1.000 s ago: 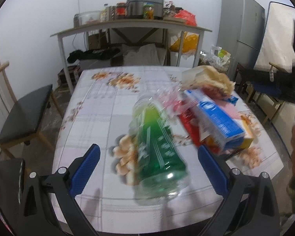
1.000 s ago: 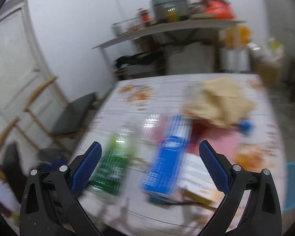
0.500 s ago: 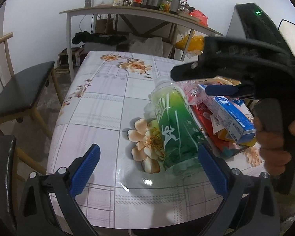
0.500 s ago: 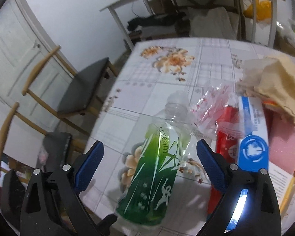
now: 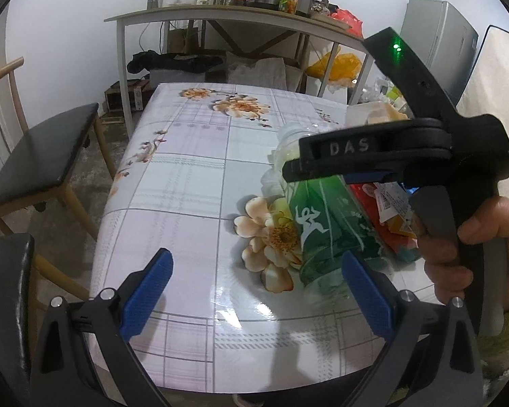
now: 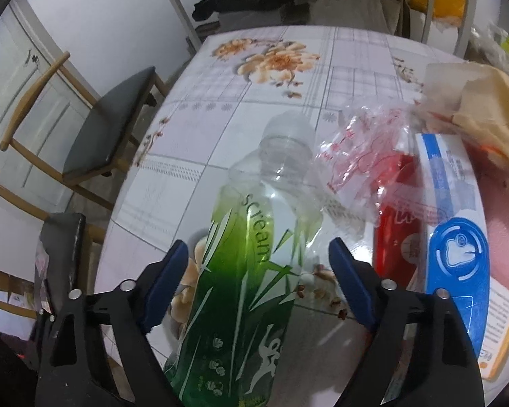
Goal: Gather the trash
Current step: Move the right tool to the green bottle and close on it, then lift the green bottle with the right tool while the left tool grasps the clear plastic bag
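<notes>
1. Since a second ago the right gripper (image 6: 259, 283) has swung down over the bottle (image 6: 251, 271), its jaws have been closing, and the bottle now sits between the blue pads with gaps on both sides, so no clamp yet.
2. Bottle's clear ribbed plastic, uncapped, with a glossy green sleeve, lying flat on the table (image 5: 186, 183), which wears a shiny floral oilcloth.
3. Just right of the bottle: a crinkly clear bag (image 6: 363, 156), a blue-and-white carton (image 6: 454, 224) and a red packet (image 6: 395, 237), partly buried.
4. Left gripper (image 5: 256, 291) hangs near the bottle's base, pads wide apart, nothing in them.
5. From that side the right tool and the hand (image 5: 475, 251) block the bottle's neck and most of the pile.
</notes>
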`<state>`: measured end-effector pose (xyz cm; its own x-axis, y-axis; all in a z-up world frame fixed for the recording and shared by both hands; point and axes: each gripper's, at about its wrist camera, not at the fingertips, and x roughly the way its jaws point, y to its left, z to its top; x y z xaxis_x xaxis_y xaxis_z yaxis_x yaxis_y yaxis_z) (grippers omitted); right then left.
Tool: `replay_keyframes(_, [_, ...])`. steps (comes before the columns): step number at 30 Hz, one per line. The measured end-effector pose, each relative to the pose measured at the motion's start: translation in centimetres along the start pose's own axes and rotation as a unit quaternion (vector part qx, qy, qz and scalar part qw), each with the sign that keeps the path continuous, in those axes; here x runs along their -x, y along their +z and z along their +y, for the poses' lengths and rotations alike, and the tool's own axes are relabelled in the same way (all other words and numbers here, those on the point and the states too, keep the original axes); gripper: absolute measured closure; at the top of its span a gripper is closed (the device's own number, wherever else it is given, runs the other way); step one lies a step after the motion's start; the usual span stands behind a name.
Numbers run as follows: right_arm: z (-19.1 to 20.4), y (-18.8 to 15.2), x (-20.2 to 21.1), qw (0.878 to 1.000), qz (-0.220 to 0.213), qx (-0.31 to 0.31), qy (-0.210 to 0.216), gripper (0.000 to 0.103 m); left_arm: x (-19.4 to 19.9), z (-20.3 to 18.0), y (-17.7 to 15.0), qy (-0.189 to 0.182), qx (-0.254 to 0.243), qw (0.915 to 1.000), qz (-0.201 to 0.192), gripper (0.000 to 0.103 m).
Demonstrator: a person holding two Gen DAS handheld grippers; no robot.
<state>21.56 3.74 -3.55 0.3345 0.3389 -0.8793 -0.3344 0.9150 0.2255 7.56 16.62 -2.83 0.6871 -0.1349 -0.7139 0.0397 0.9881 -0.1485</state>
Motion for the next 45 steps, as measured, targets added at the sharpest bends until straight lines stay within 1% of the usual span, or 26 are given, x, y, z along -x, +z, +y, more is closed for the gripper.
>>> replay_keyframes(5, [0.3,-0.4,-0.6,1.000,0.010,0.009,0.000,0.039,0.2,0.4,-0.1,0.001,0.016,0.9999,0.004,0.006])
replay_keyframes(11, [-0.2,-0.7,-0.1,1.000,0.007,0.002,0.017,0.046,0.5,0.6,-0.2,0.012,0.024,0.9996,0.006,0.006])
replay_keyframes(19, [-0.6,-1.1,1.0,0.999,0.005,0.006,0.047,0.048,0.9,0.6,0.0,0.029,0.033,0.9990,0.000,0.006])
replay_keyframes(28, [-1.0,-1.4,1.9,0.997,0.002,0.004,0.076,0.048,0.9,0.2,0.0,0.035,0.029,0.9990,0.002,0.006])
replay_keyframes(33, [-1.4,-1.5,3.2,0.995,-0.005,0.000,0.102,0.048,1.2,0.3,0.1,0.040,0.029,0.9988,-0.004,0.006])
replay_keyframes(35, [-1.6,-1.6,4.1,0.993,-0.010,-0.004,0.119,0.049,1.5,0.2,0.1,0.042,0.028,0.9987,-0.007,0.006])
replay_keyframes(37, [-2.2,-1.6,5.0,0.989,-0.014,-0.012,0.145,0.049,1.7,0.1,0.3,0.043,0.026,0.9987,-0.011,0.006])
replay_keyframes(40, [-3.4,-1.8,6.8,0.981,-0.021,-0.028,0.192,0.048,2.1,-0.4,0.5,0.042,0.017,0.9988,-0.020,0.006])
replay_keyframes(45, [-6.7,-2.8,10.9,0.974,-0.049,-0.056,0.215,0.048,1.9,-1.8,1.0,0.018,0.007,0.9995,-0.027,0.006])
